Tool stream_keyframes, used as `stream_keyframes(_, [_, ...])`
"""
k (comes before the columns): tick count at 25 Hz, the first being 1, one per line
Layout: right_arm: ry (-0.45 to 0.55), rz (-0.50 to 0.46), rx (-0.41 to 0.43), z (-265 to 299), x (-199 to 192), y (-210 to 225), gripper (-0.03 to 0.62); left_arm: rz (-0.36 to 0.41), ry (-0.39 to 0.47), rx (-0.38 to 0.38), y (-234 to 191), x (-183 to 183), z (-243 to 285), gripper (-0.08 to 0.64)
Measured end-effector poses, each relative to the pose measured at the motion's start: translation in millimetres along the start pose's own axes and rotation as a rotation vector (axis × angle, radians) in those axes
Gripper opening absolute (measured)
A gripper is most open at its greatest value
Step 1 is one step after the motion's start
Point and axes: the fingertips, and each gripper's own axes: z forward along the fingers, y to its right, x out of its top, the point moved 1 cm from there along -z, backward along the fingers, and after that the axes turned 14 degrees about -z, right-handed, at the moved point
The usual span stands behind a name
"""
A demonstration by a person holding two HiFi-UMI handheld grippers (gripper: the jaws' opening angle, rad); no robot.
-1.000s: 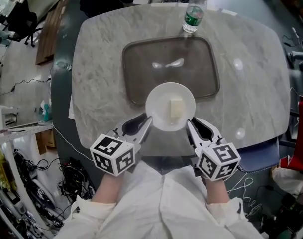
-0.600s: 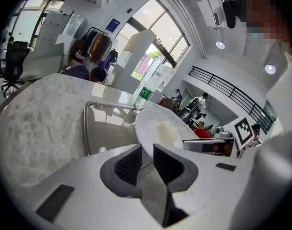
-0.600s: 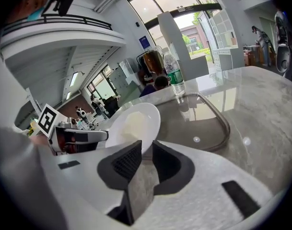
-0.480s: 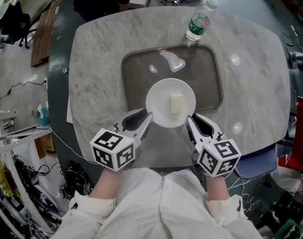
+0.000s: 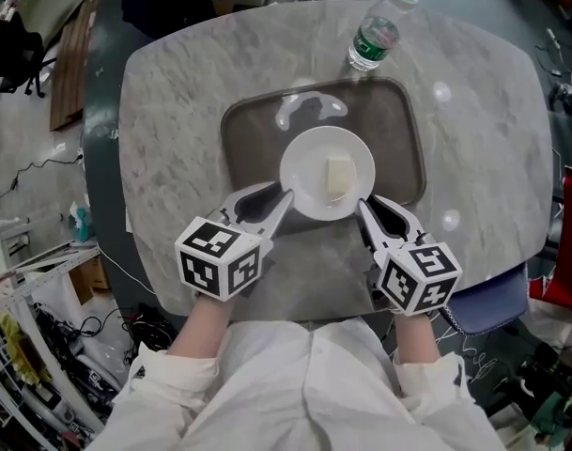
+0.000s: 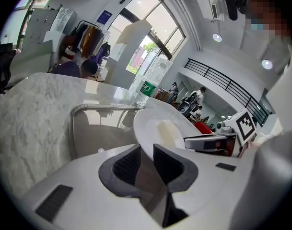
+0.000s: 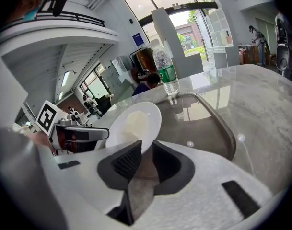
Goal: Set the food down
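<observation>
Gripping the white plate (image 5: 302, 163) from two sides, the left gripper (image 5: 284, 200) and the right gripper (image 5: 363, 205) each have their jaws closed on its rim. The left takes the near-left part of the rim and the right takes the near-right part. In the left gripper view the dark ribbed pads sit close together with the thin edge of the plate pinched between them, and the right gripper view shows the same on its side. The food (image 5: 339, 176) – a pale, cream-coloured block – lies on the plate a little right of its middle, clear of both sets of jaws. In the head view the plate sits over the near half of the dark rectangular tray (image 5: 257, 134), its near rim overlapping the tray's near edge. Whether the plate rests on the tray or is held just above it cannot be told. The tray lies in the middle of the grey marbled table (image 5: 173, 92), with its long sides parallel to the table's far edge. A clear water bottle (image 5: 376, 34) with a green label and white cap stands upright on the table just beyond the tray's far right corner – close to the table's far edge. The person's white sleeves (image 5: 187, 383) show at the bottom of the head view, behind the marker cubes on the two grippers.
</observation>
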Motion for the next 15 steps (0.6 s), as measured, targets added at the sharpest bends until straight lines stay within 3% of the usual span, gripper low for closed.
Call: stream_keyframes(15, [-0.053, 0.017, -0.016, 27.3, 5.9, 22.8, 0.060, 0.027, -0.074, 0.008, -13.9, 18.8, 29.3, 0.081])
